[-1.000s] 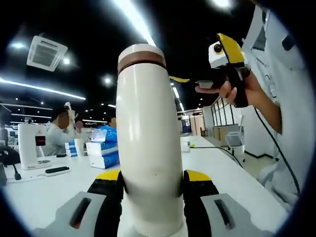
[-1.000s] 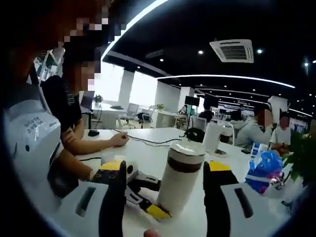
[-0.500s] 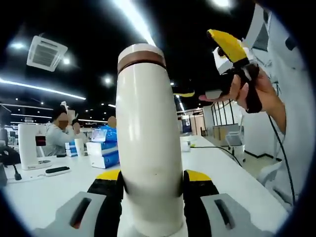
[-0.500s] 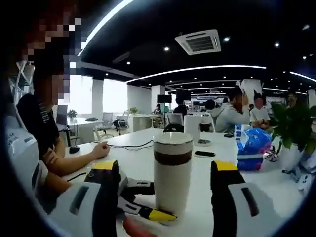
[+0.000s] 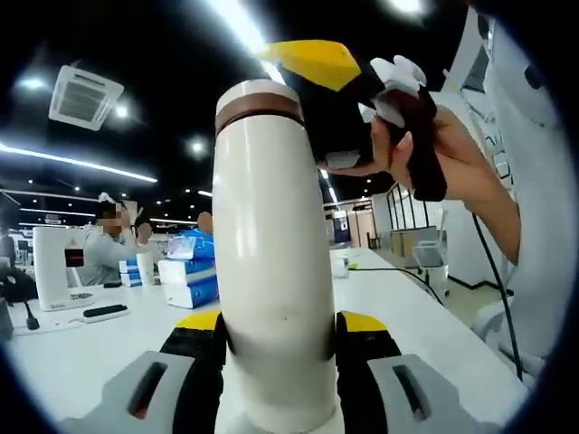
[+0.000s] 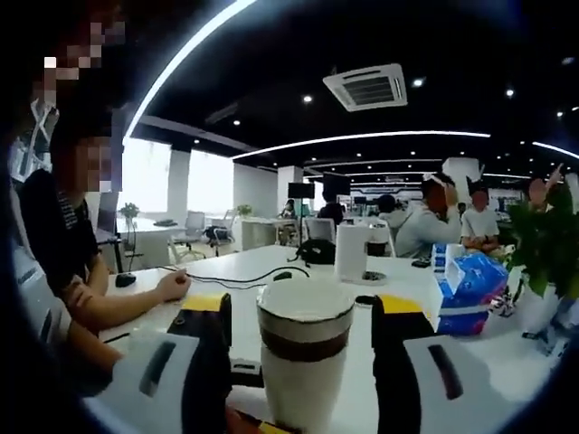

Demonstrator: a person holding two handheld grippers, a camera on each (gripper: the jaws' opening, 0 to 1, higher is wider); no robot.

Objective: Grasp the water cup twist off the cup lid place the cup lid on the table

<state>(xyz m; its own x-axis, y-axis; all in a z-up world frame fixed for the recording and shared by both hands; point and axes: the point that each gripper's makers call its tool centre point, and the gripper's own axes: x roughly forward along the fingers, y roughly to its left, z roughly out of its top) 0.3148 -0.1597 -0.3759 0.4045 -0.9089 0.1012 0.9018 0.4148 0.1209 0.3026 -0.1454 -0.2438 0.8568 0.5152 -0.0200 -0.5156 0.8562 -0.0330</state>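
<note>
A: Left tongs [image 5: 276, 339] are clamped on the lower body of the water cup [image 5: 271, 262], yellow-tipped jaws pressed against both sides, cup upright over the white desk [image 5: 434, 334].

B: And the right tongs [image 6: 298, 330]?

A: Spread wide, jaws either side of the cup lid [image 6: 305, 312] with daylight between pad and lid. In the left gripper view they hover right at the cup's top, a hand [image 5: 443, 154] wrapped round the handle.

B: So grasp done, twist not begun?

A: That's my read. The brown band under the lid sits flush, so it looks screwed on. Next move calls for closing squarely on the lid, then turning while the left holds firm.

B: Any branding?

A: None on the cup. The blue packet [image 6: 466, 280] behind is too blurred to read.
</note>
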